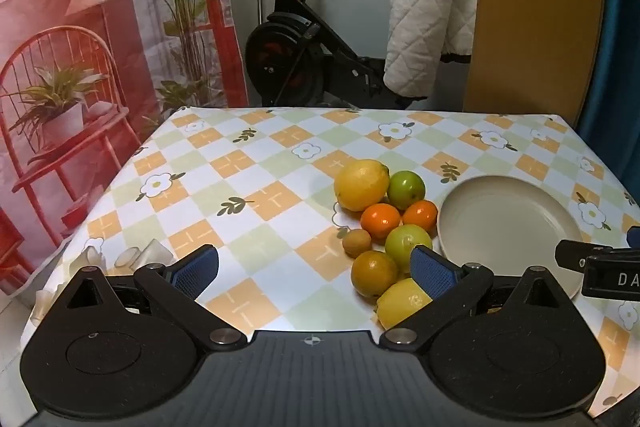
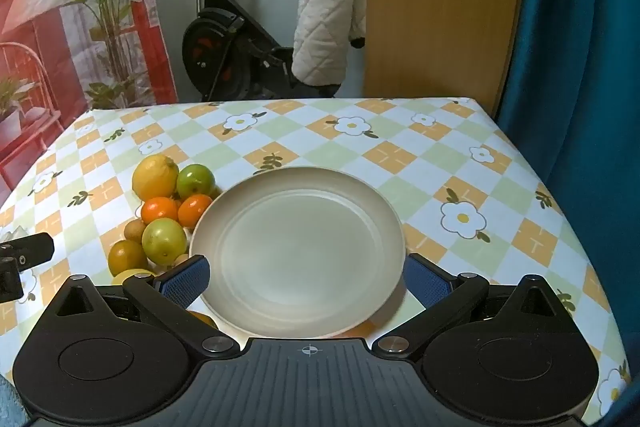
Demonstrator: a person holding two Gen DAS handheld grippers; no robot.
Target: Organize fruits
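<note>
Left wrist view showed the whole fruit cluster: a large lemon (image 1: 362,185) at the far end, a green fruit (image 1: 407,190) touching its right side, two small oranges (image 1: 380,221) (image 1: 420,215) side by side just nearer, a second yellow-green fruit (image 1: 407,242) nearer again, a small brown fruit (image 1: 357,243) to its left, a dull orange citrus (image 1: 373,273) and a second lemon (image 1: 402,302) nearest the camera. All sat touching in one clump on the worktop (image 1: 256,195), just left of the plate (image 1: 508,227); the clump met the plate's left rim. The plate was cut off by the frame here.

Right wrist view showed the plate (image 2: 298,251) whole: round, beige, shallow, with nothing on it. From this side the near lemon (image 2: 132,275) was mostly hidden behind the gripper, and another orange fruit (image 2: 202,319) showed only as a sliver beside the plate's near-left rim.

Left gripper (image 1: 314,273): jaws apart, nothing between them, right finger over the near lemon; contact could not be told. Right gripper (image 2: 306,281): jaws apart, straddling the plate's near edge, holding nothing. Each gripper's tip showed at the edge of the other's view.

Beyond the worktop: exercise bike (image 1: 304,39), quilted white blanket (image 1: 432,27).
</note>
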